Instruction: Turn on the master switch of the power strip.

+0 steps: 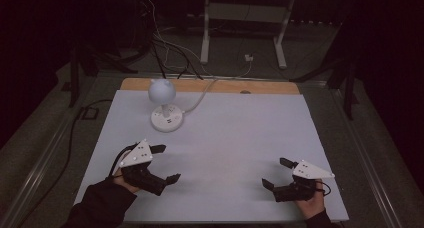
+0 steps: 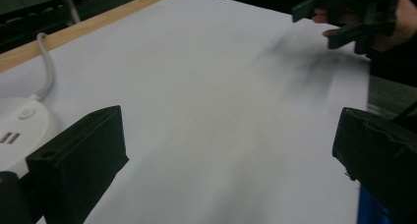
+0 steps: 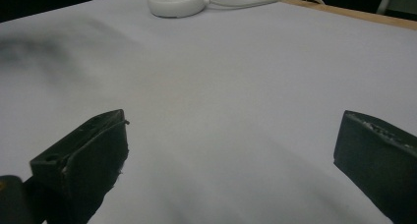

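- Desk (image 1: 240, 138), white sheet over it, wooden strip along far edge.
- Desk lamp (image 1: 164, 108) with round socket base, near far-left corner; cord runs off far edge.
- Left gripper (image 1: 161, 164), near-left: jaws wide apart, empty. Lamp straight ahead; likely nearer tool.
- Right gripper (image 1: 276, 173), near-right: jaws spread wide, empty; lamp well apart, diagonally across.

A matt white sheet (image 1: 240, 153), smooth like paper or thin board, covers the counter (image 1: 210, 85), whose far edge shows as bare light wood with a dull finish. On the sheet near that wooden edge stands a lamp (image 1: 162, 108) of smooth white plastic with a faint sheen, its round head frosted-looking, its cord (image 1: 200, 98) rubbery white. Nearer than the lamp, both grippers' fingers (image 3: 93, 155) look like matt black plastic, slightly rough at the edges.
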A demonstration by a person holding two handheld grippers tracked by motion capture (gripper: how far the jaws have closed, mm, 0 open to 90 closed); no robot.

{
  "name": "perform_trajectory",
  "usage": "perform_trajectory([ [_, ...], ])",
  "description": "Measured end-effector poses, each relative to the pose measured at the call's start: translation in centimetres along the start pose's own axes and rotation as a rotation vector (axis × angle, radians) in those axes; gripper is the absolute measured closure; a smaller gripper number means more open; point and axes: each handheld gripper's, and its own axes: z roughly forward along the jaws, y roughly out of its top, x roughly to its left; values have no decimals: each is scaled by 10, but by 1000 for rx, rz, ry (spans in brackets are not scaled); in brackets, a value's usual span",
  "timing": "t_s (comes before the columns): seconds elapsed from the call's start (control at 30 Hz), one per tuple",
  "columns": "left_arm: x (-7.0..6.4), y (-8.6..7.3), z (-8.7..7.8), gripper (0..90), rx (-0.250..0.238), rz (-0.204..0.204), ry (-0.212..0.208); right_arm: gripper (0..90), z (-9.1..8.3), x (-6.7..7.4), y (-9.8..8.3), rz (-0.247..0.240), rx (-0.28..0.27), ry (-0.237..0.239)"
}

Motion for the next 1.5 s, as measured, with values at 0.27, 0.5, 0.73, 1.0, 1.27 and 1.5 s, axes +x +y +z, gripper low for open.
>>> perform_trajectory([
  [0.27, 6, 10, 7, 3, 5, -1, 29, 0, 0, -1, 0, 9, -4, 5],
  [0.5, 14, 16, 17, 3, 19, -34, 70, 0, 1, -1, 0, 7, -1, 5],
  [0.73, 24, 20, 25, 3, -8, -70, 108, 0, 1, -1, -1, 8, -2, 5],
  [1.0, 36, 21, 39, 3, -9, -128, 163, 0, 1, -1, -1, 8, -3, 7],
  [1.27, 44, 16, 55, 3, 11, -172, 190, 0, 1, -2, -1, 10, -6, 19],
  [1.5, 49, 15, 66, 3, 40, -185, 248, 0, 0, -1, -1, 8, -12, 28],
])
